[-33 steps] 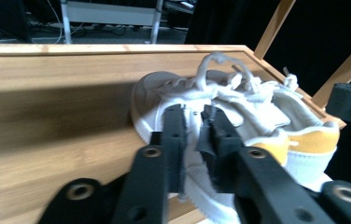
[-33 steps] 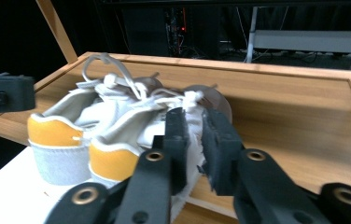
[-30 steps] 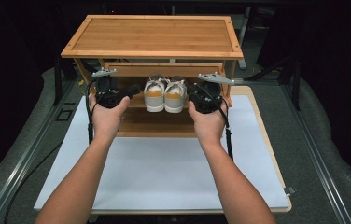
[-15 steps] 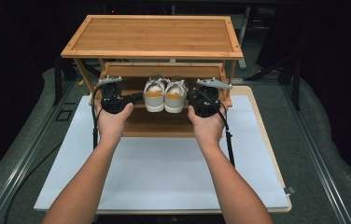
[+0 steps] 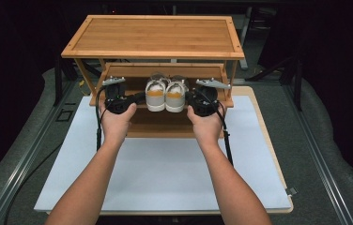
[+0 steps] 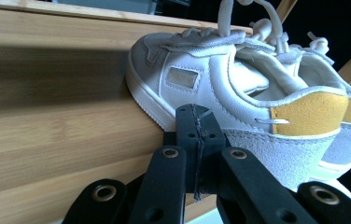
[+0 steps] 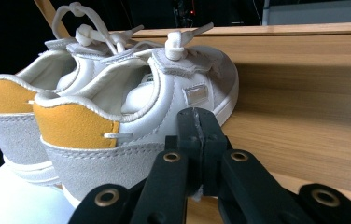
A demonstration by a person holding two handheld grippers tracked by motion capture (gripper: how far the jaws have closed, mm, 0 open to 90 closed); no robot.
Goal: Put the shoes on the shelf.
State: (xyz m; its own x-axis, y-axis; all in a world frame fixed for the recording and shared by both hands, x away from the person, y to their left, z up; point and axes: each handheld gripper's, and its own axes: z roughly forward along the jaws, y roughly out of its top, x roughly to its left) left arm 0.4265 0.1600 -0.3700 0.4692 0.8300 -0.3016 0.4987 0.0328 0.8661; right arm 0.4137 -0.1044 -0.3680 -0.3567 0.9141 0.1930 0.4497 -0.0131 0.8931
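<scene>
A pair of white sneakers with yellow heel tabs stands side by side on the middle shelf (image 5: 212, 75) of a bamboo rack, heels toward me: the left shoe (image 5: 156, 93) and the right shoe (image 5: 175, 95). My left gripper (image 5: 139, 97) is shut with nothing between its jaws, and its tip (image 6: 197, 114) rests against the left shoe's outer side (image 6: 220, 79). My right gripper (image 5: 189, 99) is shut too, its tip (image 7: 198, 116) against the right shoe's outer side (image 7: 131, 112). The other shoe (image 7: 15, 107) shows beyond it.
The rack's top shelf (image 5: 153, 37) overhangs the shoes, and its side posts stand just outside both hands. A lower shelf (image 5: 160, 126) lies beneath. The rack stands at the far end of a white mat (image 5: 165, 173) on the table.
Both grippers have drawn slightly inward to the shoes' sides. The shoes have not visibly moved.
</scene>
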